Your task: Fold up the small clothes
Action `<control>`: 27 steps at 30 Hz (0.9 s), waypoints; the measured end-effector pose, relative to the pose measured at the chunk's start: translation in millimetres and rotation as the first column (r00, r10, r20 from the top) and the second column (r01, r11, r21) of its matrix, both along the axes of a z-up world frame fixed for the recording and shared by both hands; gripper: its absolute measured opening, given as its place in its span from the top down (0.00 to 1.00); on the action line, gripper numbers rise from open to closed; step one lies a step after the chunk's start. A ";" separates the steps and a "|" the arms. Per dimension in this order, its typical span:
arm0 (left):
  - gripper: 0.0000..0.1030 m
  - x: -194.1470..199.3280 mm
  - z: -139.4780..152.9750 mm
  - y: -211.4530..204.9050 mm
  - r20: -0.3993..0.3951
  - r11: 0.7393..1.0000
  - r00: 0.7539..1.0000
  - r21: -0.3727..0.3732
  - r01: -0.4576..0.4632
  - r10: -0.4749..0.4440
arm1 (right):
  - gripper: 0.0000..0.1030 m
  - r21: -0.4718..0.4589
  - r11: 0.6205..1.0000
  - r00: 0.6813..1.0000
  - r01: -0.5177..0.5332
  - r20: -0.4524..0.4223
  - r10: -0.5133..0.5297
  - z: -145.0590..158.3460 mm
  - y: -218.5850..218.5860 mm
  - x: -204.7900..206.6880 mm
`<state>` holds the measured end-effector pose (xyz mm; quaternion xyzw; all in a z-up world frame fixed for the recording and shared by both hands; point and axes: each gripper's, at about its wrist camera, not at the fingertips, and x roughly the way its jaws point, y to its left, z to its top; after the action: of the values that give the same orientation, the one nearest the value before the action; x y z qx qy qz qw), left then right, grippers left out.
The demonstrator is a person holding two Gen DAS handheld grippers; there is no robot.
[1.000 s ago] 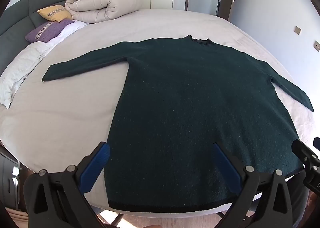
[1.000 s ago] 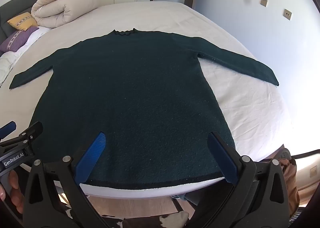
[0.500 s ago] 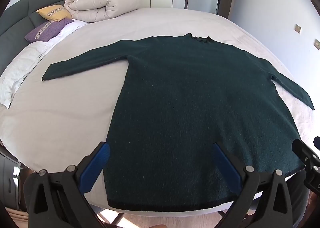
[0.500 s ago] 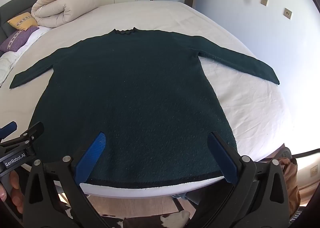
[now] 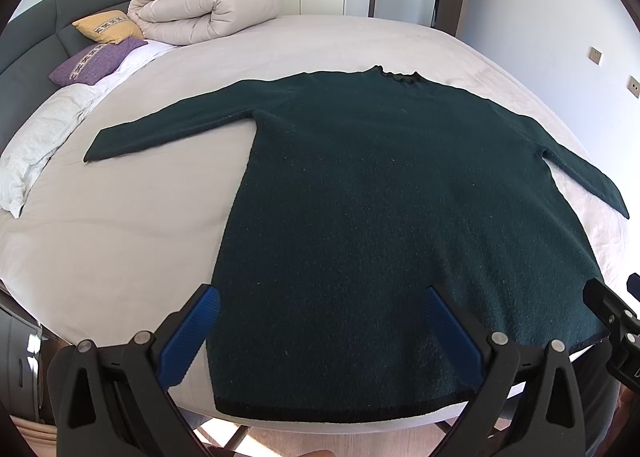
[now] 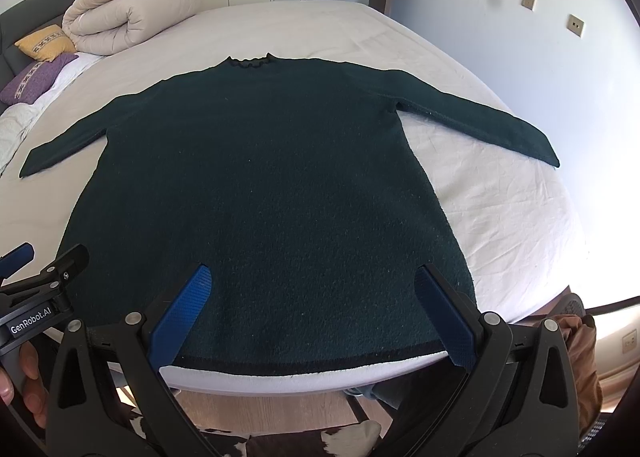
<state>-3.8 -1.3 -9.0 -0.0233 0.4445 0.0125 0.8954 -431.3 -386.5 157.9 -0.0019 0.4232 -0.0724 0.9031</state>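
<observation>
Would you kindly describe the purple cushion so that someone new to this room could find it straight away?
Start at the large bed and look to the dark headboard end, beside the rolled duvet. The purple cushion lies there on the white bedding, a pale patterned band across it. Its neighbour, the yellow cushion, has a similar band; only colour separates them.

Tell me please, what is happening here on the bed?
A person holds two grippers above the near hem of a dark green sweater spread flat on the bed, both sleeves out. The left gripper and the right gripper are both open and hold nothing. No fold is made yet.
</observation>
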 end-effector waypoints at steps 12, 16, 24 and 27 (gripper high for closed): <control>0.00 -0.1 -1.6 -0.6 -0.003 1.000 1.000 0.001 0.001 -0.001 | 0.00 0.000 1.000 1.000 -0.002 -0.005 0.002 -0.7 1.8 -0.5; 0.00 -1.3 -1.5 -0.5 -0.004 1.000 1.000 0.003 0.001 -0.001 | 0.00 0.001 1.000 1.000 -0.002 -0.007 0.002 -1.6 2.0 -0.5; 0.00 -3.0 -3.4 0.0 -0.004 1.000 1.000 0.006 0.003 -0.003 | 0.00 0.002 1.000 1.000 -0.002 -0.008 0.002 -3.7 2.0 -2.3; 0.00 -5.1 -5.8 0.2 -0.005 1.000 1.000 0.007 0.003 -0.003 | 0.00 0.001 1.000 1.000 -0.002 -0.009 0.002 -3.5 1.4 -1.4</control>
<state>-8.9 -1.0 -14.8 -0.0193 0.4468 0.0128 0.8943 -432.7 -385.0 154.4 -0.0021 0.4272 -0.0714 0.9013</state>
